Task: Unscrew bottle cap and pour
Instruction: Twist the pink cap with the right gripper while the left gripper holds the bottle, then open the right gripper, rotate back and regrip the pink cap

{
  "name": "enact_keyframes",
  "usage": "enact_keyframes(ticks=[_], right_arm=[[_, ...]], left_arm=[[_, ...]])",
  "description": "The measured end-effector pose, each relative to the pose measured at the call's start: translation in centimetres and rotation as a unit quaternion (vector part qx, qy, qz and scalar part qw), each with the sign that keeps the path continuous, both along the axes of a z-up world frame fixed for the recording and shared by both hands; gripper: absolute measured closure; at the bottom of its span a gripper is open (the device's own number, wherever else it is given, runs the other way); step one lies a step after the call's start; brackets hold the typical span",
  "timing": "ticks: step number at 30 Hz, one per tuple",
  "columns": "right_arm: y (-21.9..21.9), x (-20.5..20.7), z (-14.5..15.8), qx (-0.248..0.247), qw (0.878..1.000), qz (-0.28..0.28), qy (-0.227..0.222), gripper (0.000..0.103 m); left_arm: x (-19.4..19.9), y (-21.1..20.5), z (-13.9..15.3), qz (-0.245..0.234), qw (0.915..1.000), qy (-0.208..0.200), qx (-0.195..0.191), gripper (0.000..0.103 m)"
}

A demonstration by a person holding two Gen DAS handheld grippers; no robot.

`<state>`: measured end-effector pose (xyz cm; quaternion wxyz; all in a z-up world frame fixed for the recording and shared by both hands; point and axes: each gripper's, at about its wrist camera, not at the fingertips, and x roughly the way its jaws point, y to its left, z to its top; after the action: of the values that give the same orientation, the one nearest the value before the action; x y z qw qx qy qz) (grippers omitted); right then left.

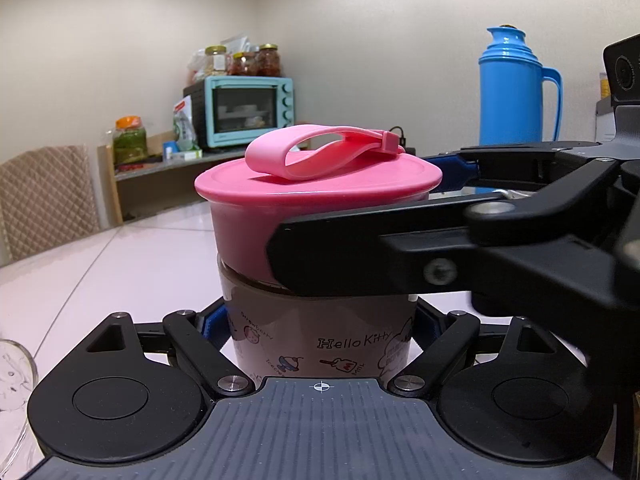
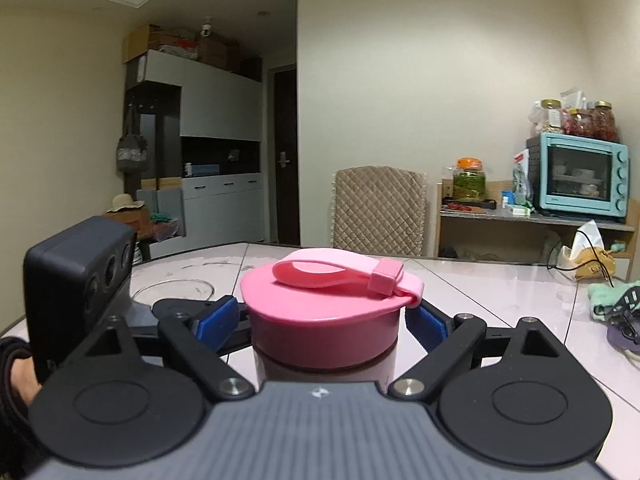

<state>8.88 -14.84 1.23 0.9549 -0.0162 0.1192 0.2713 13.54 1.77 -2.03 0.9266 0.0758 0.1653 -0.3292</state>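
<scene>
A Hello Kitty bottle (image 1: 320,340) with a wide pink cap (image 1: 256,216) and a pink loop strap (image 1: 320,152) stands upright on the glossy table. My left gripper (image 1: 320,328) is shut on the bottle's body, blue pads on both sides. My right gripper (image 2: 324,320) is shut on the pink cap (image 2: 324,320); its black finger (image 1: 360,256) crosses the cap from the right in the left wrist view. The bottle body (image 2: 324,368) shows just below the cap in the right wrist view. A clear glass (image 1: 14,400) stands at the left edge; its rim (image 2: 172,288) shows in the right wrist view.
A blue thermos jug (image 1: 516,88) stands at the back right of the table. A teal toaster oven (image 2: 580,176) and jars sit on a side shelf. A quilted chair (image 2: 378,210) is behind the table. A green cloth (image 2: 612,300) lies at the right.
</scene>
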Motion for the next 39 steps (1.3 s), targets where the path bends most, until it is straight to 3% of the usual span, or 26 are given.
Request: enact_keyframes(ticks=[15,20,24,32,36,39], right_arm=[[-0.1,0.5,-0.3,0.007,1.0,0.005,-0.004,0.018],[-1.8,1.9,0.0,-0.002,0.998,0.07,-0.001,0.018],[-3.7,3.7,0.0,-0.005,0.989,0.149,0.0,0.018],[-6.7,7.9,0.2,0.012,0.952,0.305,0.008,0.018],[-7.0,8.5,0.7,0.009,0.944,0.33,0.011,0.018],[-6.6,7.7,1.2,-0.002,0.95,0.312,0.008,0.017]], left_arm=[[0.0,-0.2,-0.2,0.001,1.0,0.0,0.001,0.013],[0.0,-0.3,-0.1,0.001,1.0,0.0,0.001,0.013],[0.0,-0.3,-0.2,0.001,1.0,0.0,0.001,0.013],[0.0,-0.4,-0.2,0.001,1.0,0.0,0.001,0.013],[-0.1,-0.4,-0.2,0.001,1.0,0.0,0.0,0.013],[-0.1,-0.5,-0.2,0.001,1.0,0.0,0.0,0.013]])
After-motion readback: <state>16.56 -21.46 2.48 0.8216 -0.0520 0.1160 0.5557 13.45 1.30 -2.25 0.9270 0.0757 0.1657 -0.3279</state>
